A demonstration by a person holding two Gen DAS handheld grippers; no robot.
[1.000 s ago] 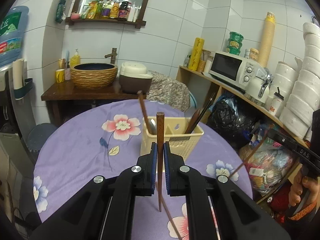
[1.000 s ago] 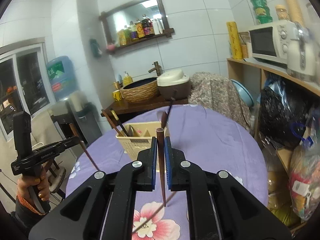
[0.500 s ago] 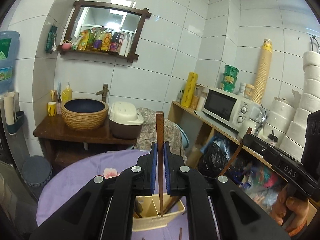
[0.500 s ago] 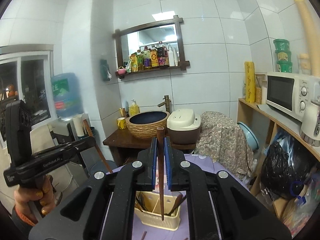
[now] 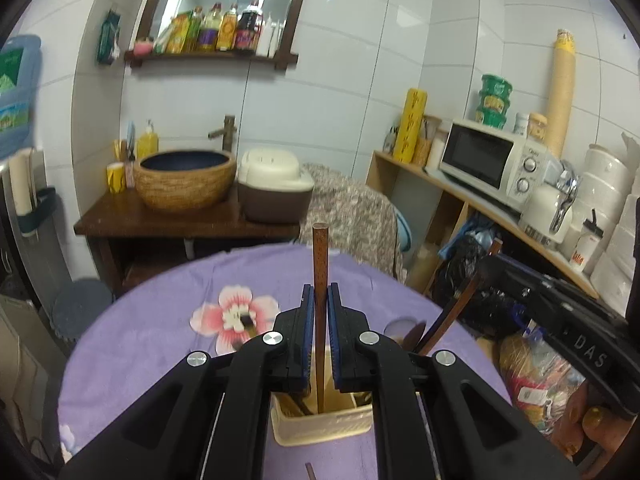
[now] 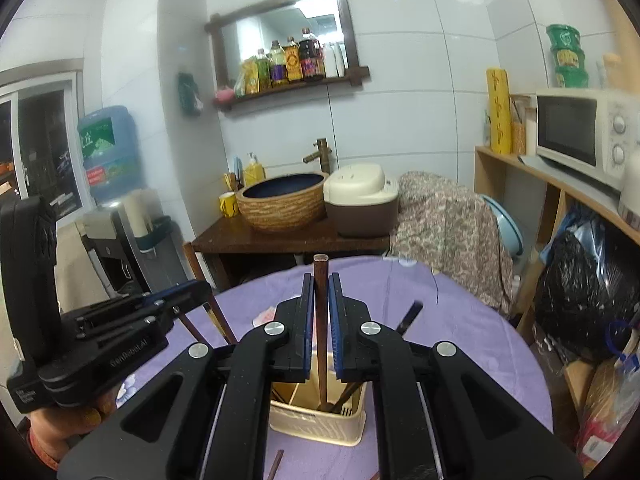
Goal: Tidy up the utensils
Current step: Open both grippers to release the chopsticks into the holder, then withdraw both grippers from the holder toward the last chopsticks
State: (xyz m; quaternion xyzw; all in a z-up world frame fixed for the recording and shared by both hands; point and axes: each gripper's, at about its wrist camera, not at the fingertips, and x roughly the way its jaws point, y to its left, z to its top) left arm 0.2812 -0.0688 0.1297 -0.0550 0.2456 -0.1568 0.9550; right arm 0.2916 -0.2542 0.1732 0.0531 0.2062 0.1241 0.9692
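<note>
Both jaws grasp upright chopsticks above the utensil basket (image 5: 320, 426); only the right view shows a water dispenser (image 6: 108, 152).

**Materials and surface finishes**

Matt black plastic left gripper (image 5: 319, 300) with silver metal screws; dark, smooth wooden chopstick (image 5: 320, 264); cream perforated plastic utensil basket (image 6: 316, 420); soft purple floral tablecloth (image 5: 160, 320) on counter; glossy white wall tiles (image 6: 400, 120).

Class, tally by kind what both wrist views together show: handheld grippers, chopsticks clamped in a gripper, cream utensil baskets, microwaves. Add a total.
Grippers: 2 (left gripper, right gripper)
Clamped chopsticks: 2 (left chopstick, right chopstick)
Utensil basket: 1
Microwave: 1
Total: 6
</note>
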